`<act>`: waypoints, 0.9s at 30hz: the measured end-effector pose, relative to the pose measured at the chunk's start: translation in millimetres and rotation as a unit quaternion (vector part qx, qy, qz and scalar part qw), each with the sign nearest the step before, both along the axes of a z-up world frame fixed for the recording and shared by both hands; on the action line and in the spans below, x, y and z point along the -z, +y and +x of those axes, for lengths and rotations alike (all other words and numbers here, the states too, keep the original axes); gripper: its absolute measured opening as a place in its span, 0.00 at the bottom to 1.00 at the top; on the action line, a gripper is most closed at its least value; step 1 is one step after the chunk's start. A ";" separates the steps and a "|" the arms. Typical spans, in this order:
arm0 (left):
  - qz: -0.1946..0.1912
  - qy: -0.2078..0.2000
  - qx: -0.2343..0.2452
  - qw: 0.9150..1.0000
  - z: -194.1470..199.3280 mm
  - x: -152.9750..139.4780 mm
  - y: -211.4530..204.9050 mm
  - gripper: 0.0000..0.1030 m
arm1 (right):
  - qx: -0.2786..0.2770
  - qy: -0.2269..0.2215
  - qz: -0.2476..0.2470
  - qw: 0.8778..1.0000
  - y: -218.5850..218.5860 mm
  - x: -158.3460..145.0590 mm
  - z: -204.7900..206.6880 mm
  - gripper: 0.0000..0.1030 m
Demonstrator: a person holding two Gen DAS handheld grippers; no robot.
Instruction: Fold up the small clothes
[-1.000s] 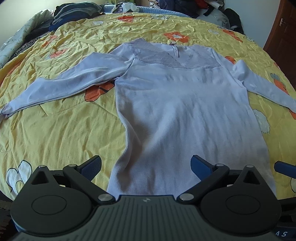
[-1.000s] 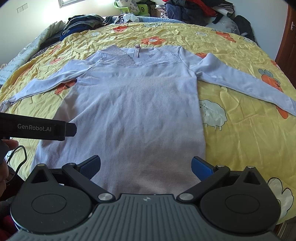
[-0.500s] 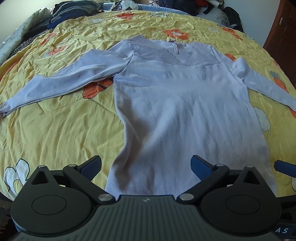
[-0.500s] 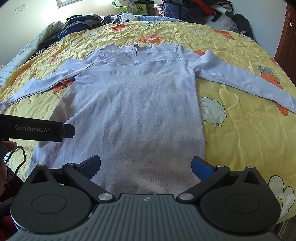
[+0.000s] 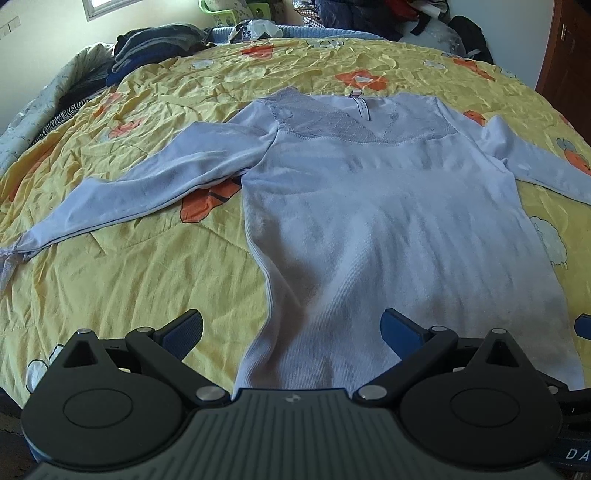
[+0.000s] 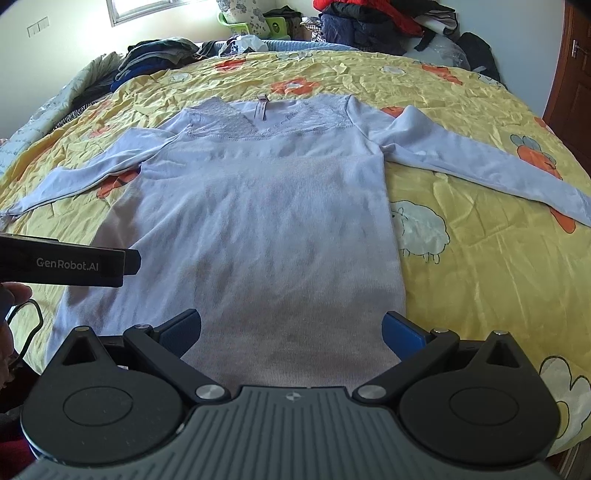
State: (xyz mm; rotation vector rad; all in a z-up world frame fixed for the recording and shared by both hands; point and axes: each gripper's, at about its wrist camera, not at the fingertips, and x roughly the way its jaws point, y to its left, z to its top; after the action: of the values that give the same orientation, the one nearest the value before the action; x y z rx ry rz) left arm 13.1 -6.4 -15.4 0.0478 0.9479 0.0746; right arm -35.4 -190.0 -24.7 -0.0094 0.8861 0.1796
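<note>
A pale lilac long-sleeved top with a lace yoke lies flat on the yellow bedspread, hem toward me, both sleeves spread out. It also shows in the right wrist view. My left gripper is open and empty above the hem's left part. My right gripper is open and empty above the hem's right part. The left gripper's body shows in the right wrist view, over the top's left edge.
Piles of dark clothes lie at the bed's far left and more clothes at the far side. A wooden door stands at the right. The bed's near edge lies just under the grippers.
Both views have tilted up slightly, so the shirt's collar sits lower in the frame. The shirt has not moved and both grippers stay open.
</note>
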 end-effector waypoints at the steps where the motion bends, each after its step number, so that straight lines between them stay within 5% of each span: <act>1: 0.007 -0.005 -0.002 1.000 0.3 0.2 -0.3 1.00 | 0.001 0.000 0.000 1.000 -0.2 0.4 0.7 1.00; 27: 0.016 -0.029 0.015 0.999 22.4 3.0 -16.0 1.00 | -0.002 -0.072 0.043 0.996 -30.3 1.3 18.4 1.00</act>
State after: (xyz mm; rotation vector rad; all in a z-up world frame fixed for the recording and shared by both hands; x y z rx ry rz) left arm 35.5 -22.5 -18.5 0.0892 0.8869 0.0622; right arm -17.0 -220.3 -26.1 0.0559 0.7331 0.2178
